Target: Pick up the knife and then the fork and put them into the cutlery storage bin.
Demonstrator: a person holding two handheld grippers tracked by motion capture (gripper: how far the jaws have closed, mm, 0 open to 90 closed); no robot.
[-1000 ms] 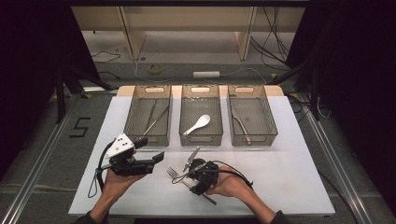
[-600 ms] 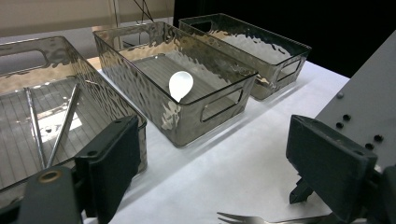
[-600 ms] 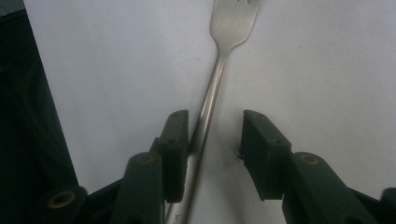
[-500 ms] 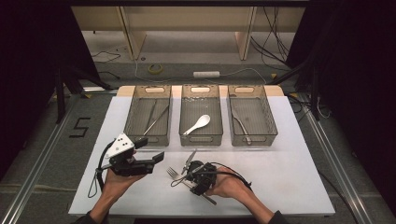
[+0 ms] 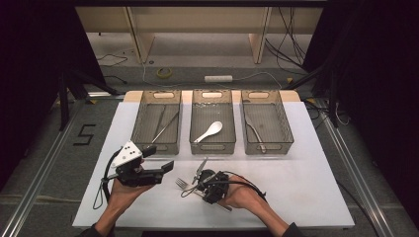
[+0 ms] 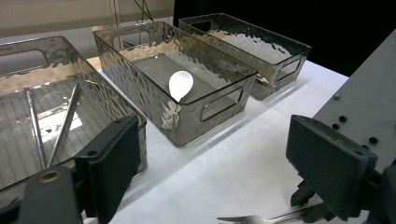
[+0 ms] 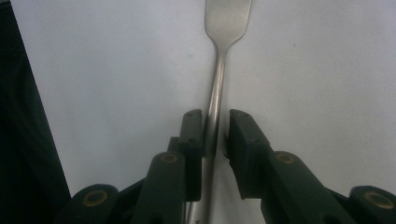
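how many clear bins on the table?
3, in a row at the far side: left bin with chopsticks, middle bin with the white spoon, right bin with metal cutlery.

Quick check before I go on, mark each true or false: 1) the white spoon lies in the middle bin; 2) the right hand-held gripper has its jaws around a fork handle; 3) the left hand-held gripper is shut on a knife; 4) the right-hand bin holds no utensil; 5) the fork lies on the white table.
1) True: the white spoon lies in the middle bin.
2) True: the right hand-held gripper has its jaws on either side of the fork handle, nearly closed on it.
3) False: the left hand-held gripper is open with nothing between its jaws.
4) False: the right-hand bin holds a metal utensil.
5) True: it lies flat on the white table.
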